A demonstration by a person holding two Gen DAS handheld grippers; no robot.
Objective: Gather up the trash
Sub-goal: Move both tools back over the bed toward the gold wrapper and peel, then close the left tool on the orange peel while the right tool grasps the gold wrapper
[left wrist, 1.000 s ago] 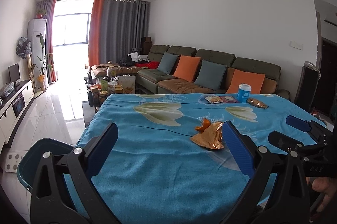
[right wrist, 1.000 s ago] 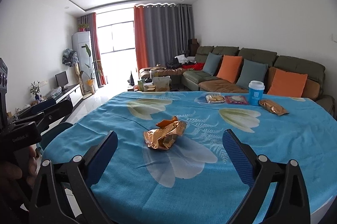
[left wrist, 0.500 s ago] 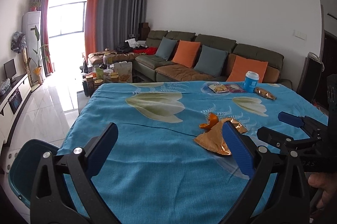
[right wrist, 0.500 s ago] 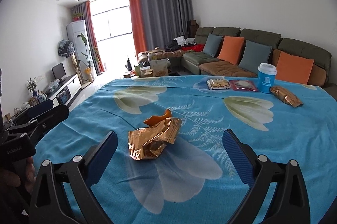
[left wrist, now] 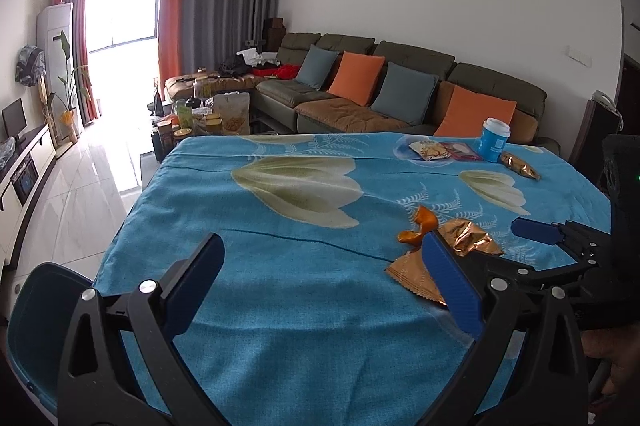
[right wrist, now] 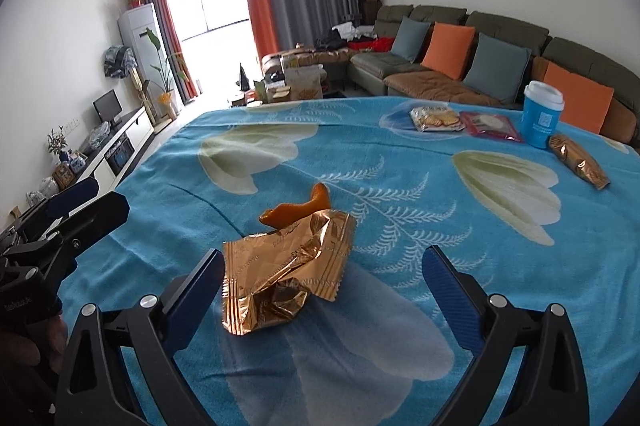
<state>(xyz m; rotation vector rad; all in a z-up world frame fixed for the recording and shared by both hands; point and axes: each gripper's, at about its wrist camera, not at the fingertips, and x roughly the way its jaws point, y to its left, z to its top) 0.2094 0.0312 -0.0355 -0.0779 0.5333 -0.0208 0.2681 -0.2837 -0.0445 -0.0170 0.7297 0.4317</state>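
A crumpled gold wrapper (right wrist: 284,278) lies on the blue flowered tablecloth (right wrist: 400,209), with a curl of orange peel (right wrist: 298,211) just behind it. My right gripper (right wrist: 322,266) hangs low over the cloth, its jaws wide and closing. The wrapper sits between them, hard by the left finger (right wrist: 192,294), and no pad presses it. My left gripper (left wrist: 322,246) is open and empty over bare cloth. There the wrapper (left wrist: 464,242) and peel (left wrist: 418,226) show behind its right finger (left wrist: 452,286), and a blue finger (left wrist: 536,230) of the right gripper sits beyond.
At the table's far right stand a blue cup with a white lid (right wrist: 542,119), a gold snack packet (right wrist: 578,161), a cracker packet (right wrist: 434,117) and a pink packet (right wrist: 490,125). A teal bin (left wrist: 32,314) stands off the table's near left corner. A sofa lies beyond.
Both grippers have moved forward and down toward the table. The gold wrapper, earlier ahead of the right gripper's fingers, now lies between them.
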